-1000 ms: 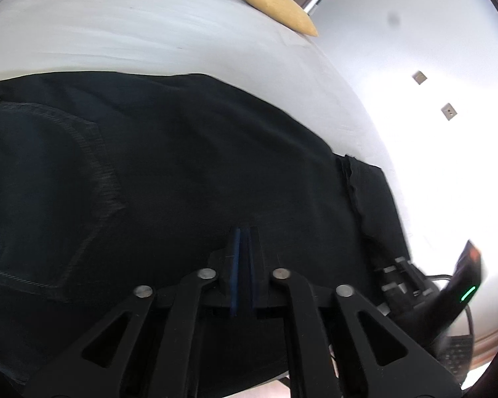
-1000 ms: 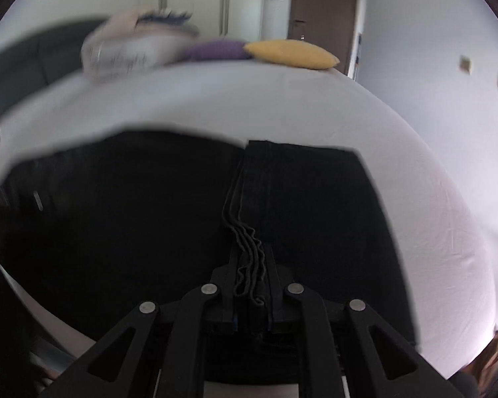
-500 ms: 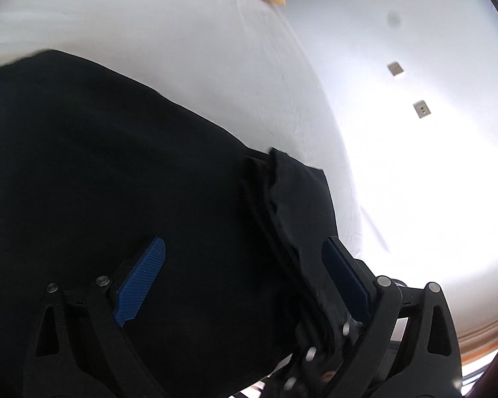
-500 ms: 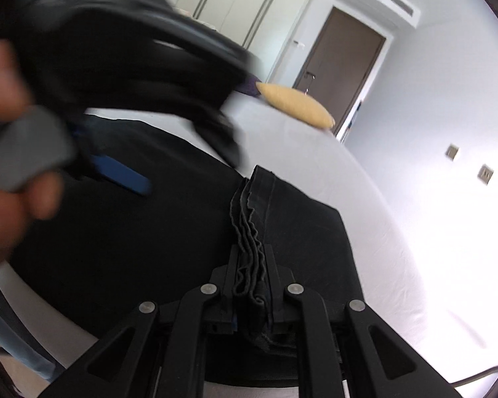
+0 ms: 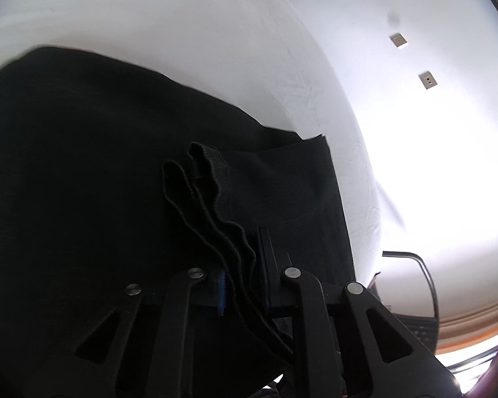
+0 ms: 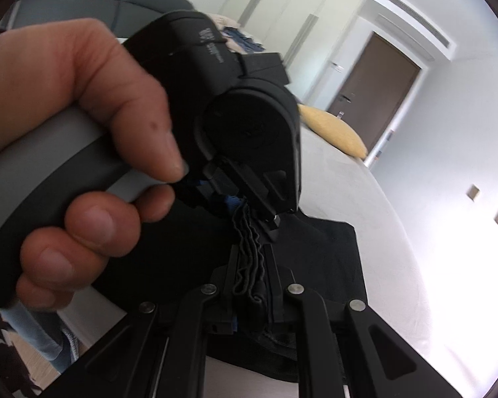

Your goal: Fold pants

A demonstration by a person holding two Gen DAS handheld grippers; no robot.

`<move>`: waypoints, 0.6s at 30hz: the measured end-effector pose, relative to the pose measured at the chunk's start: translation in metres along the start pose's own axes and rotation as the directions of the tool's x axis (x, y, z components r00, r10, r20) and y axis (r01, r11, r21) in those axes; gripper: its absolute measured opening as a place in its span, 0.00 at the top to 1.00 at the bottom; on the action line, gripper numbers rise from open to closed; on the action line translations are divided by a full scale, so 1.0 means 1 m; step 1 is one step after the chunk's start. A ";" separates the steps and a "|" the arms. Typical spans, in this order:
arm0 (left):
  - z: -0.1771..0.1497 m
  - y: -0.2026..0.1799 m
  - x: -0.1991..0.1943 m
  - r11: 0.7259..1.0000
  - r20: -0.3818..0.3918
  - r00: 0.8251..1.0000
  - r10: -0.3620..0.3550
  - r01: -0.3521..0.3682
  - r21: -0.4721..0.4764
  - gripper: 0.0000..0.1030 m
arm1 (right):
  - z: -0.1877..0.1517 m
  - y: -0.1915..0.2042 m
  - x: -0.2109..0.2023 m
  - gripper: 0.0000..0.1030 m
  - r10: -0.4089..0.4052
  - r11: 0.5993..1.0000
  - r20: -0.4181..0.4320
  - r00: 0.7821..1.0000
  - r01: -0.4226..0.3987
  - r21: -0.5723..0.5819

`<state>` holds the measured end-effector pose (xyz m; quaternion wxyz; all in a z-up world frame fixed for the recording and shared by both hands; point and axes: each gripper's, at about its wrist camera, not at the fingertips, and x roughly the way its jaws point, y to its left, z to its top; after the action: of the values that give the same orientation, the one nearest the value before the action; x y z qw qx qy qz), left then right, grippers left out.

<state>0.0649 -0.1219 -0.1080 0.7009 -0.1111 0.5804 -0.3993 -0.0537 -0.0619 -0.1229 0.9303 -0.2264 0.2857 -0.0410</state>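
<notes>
Black heavy-cotton pants [image 5: 93, 179] are lying spread over the white-sheeted bed [image 5: 189, 33], reaching to its near edge, with the stacked hem ends [image 5: 209, 192] bunched toward the bed's right side. The left tongs [image 5: 240, 285] have just been closing and are now pinching the wavy hem layers between the blue pads. The right tongs [image 6: 250, 285] are clamping the same hem bundle [image 6: 249, 255] a little farther along, so both pairs are sitting just beside each other on one edge. In the right wrist view the person's hand [image 6: 73, 139] is wrapping the grey handle of the left tool [image 6: 242, 116], nearly touching the right one. The pants' long axis is running leftward from both tongs, across the bed; the free bulk is lying to the left, so the next fold probably means carrying the hems that way. A mustard yellow cushion [image 6: 332, 129] is lying near the bed's far corner.
</notes>
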 end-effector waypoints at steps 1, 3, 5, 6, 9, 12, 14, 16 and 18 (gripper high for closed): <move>0.001 0.004 -0.008 1.000 0.009 1.000 0.005 -0.005 0.008 0.88 | 0.003 0.003 -0.002 0.88 0.008 1.000 0.007 1.000 -0.008 -0.015; 0.003 0.012 -0.022 1.000 0.026 0.999 0.018 -0.019 0.017 0.89 | 0.010 0.010 -0.004 0.88 0.037 0.999 0.019 0.999 -0.036 -0.038; 0.013 0.018 -0.034 0.999 0.040 0.998 0.039 -0.040 0.026 0.89 | 0.020 0.020 -0.008 0.88 0.061 0.996 0.039 0.997 -0.059 -0.063; 0.015 0.024 -0.042 0.998 0.045 0.998 0.051 -0.053 0.033 0.89 | 0.025 0.023 -0.008 0.88 0.078 0.995 0.046 0.996 -0.075 -0.068; 0.022 0.039 -0.059 0.993 0.048 0.994 0.102 -0.105 0.056 0.89 | 0.037 0.032 -0.010 0.88 0.134 0.989 0.063 0.989 -0.128 -0.079; 0.031 0.062 -0.078 0.987 0.053 0.988 0.148 -0.151 0.057 0.89 | 0.048 0.046 -0.006 0.87 0.208 0.975 0.060 0.976 -0.202 -0.087; 0.032 0.077 -0.087 0.983 0.060 0.983 0.175 -0.178 0.053 0.89 | 0.052 0.052 -0.003 0.87 0.246 0.967 0.047 0.968 -0.242 -0.075; 0.033 0.089 -0.094 0.981 0.064 0.981 0.185 -0.188 0.043 0.89 | 0.054 0.061 0.000 0.87 0.280 0.958 0.035 0.959 -0.277 -0.070; 0.034 0.099 -0.099 0.982 0.068 0.981 0.184 -0.186 0.030 0.89 | 0.053 0.070 0.003 0.87 0.302 0.951 0.018 0.953 -0.299 -0.077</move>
<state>0.1375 0.0011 -0.0870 0.7554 -0.0567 0.5578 -0.3391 -0.0256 0.0215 -0.1164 0.9209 -0.2150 0.3041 0.1150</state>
